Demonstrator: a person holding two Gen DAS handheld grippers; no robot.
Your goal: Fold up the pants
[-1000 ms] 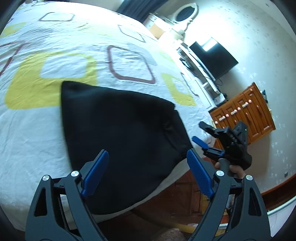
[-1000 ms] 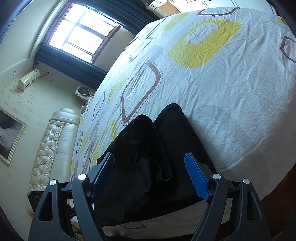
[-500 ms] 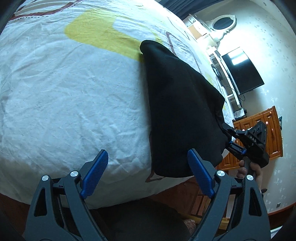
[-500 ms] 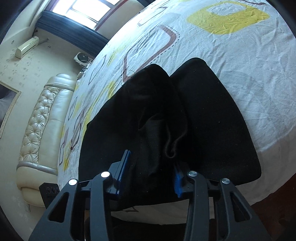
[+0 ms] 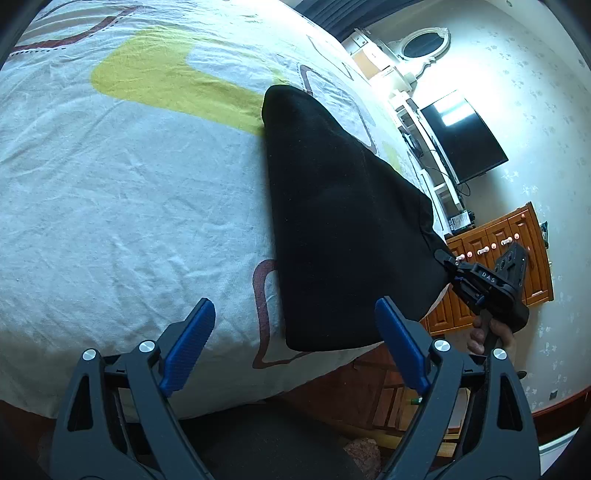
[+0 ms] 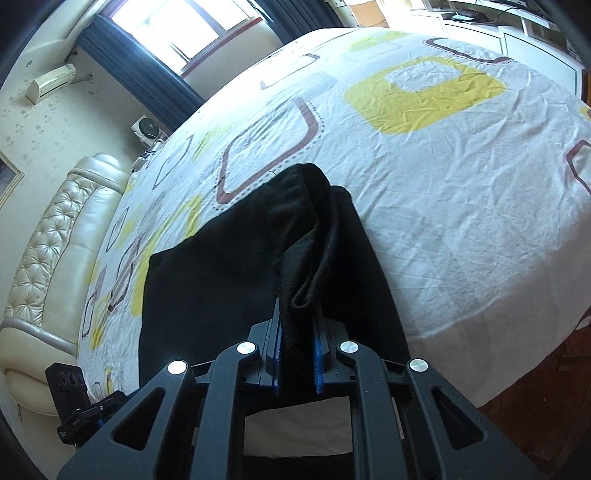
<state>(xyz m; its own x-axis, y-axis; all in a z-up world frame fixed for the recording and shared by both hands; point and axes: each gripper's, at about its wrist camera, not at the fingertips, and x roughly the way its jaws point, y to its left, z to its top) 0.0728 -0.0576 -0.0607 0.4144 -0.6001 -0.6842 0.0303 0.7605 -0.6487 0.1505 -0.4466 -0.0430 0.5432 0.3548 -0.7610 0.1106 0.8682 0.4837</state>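
While the pants (image 5: 343, 225) lie on the bed (image 5: 129, 206) ahead of both tools, the right gripper (image 6: 297, 354) pinches their near edge. The left gripper (image 5: 295, 343), spread and empty, hovers beside them; folding appears barely begun.

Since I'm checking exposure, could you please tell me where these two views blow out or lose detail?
Left wrist view: glare around the oval white-framed mirror washes out the furniture below it; the black fabric pants read as flat black. Right wrist view: the window is overexposed, though the pants' folds stay visible; fisheye bending curves the patterned white bedsheet.
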